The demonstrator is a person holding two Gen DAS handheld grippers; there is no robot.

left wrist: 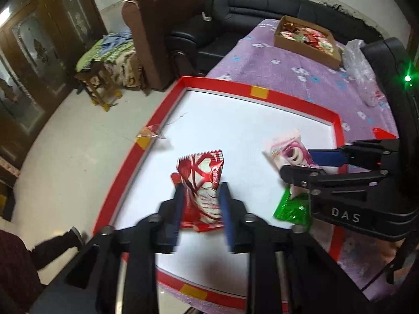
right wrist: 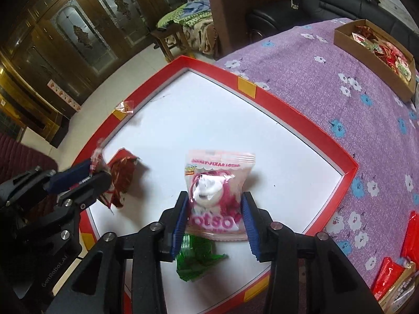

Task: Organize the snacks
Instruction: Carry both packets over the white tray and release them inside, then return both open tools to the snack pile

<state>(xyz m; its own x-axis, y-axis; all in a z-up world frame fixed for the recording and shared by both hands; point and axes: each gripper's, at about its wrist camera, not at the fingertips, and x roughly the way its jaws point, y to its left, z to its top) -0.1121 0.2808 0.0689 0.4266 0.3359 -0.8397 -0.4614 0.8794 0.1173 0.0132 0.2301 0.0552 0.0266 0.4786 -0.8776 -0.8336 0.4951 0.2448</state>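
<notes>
A white tray with a red rim [left wrist: 288, 99] [right wrist: 288, 115] lies on a purple flowered cloth. My left gripper [left wrist: 201, 187] [right wrist: 100, 170] points down at it, open, with a red-and-white snack packet [left wrist: 203, 172] [right wrist: 121, 180] loose between its blue pads over the tray floor. To its right, my right gripper [right wrist: 215, 195] [left wrist: 296, 163] is shut on the lower half of a puffed pink snack packet [right wrist: 217, 180] [left wrist: 286, 151], whose top rests toward the tray's middle. A green packet [right wrist: 199, 256] [left wrist: 290, 209] lies on the tray under the right gripper's fingers.
A small clear wrapper [left wrist: 150, 132] [right wrist: 125, 107] sits on the tray's left rim. A cardboard box [left wrist: 306, 44] [right wrist: 366, 60] holding several snacks stands at the table's far side, beside a clear plastic bag [left wrist: 358, 65]. Red packets [right wrist: 387, 277] lie on the cloth at near right.
</notes>
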